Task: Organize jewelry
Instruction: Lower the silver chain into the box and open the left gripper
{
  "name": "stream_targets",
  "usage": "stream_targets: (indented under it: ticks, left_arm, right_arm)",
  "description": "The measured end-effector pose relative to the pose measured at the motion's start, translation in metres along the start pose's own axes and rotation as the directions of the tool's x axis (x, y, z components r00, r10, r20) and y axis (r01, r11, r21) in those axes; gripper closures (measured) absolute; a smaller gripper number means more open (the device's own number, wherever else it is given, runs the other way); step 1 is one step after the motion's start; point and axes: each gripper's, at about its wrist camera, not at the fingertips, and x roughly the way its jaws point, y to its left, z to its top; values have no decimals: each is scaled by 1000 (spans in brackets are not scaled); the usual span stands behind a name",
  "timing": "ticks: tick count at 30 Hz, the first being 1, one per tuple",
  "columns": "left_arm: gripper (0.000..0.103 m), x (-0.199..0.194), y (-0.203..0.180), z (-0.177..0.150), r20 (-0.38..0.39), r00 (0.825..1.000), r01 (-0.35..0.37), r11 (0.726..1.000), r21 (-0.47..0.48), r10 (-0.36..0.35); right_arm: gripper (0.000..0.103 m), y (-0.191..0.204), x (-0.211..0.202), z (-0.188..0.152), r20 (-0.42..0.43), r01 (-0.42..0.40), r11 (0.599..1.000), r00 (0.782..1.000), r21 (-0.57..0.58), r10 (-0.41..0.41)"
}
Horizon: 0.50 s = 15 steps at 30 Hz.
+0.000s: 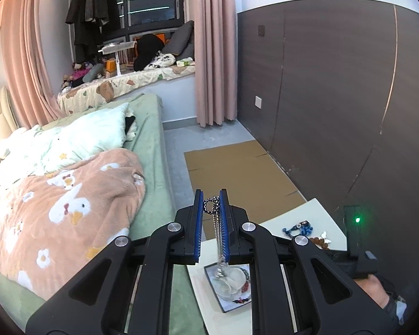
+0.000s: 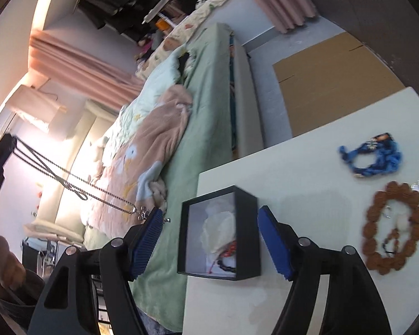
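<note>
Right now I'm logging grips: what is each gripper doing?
Left gripper: closed on the silver twisted-chain necklace.
Right gripper: open, holding nothing, above the black square box.

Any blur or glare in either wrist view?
Left wrist: sharp, evenly lit, fisheye bends the wall panels; necklace crisp. Right wrist: motion blur on the black box and blue bracelet, strong blown-out glare at left behind the chain.
</note>
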Motion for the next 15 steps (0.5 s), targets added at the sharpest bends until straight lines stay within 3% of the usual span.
stream_targets:
  ticks: [12, 15]
  left_arm:
    - [91, 37, -11, -33, -74, 996, 38, 999, -27, -40]
    - [90, 55, -14, -50, -126, 990, 52, 998, -37, -56]
  right_arm:
    - [33, -23, -34, -3, 18, 114, 993, 993, 1, -114]
    - [24, -30, -47, -5, 32, 138, 990, 990, 1, -138]
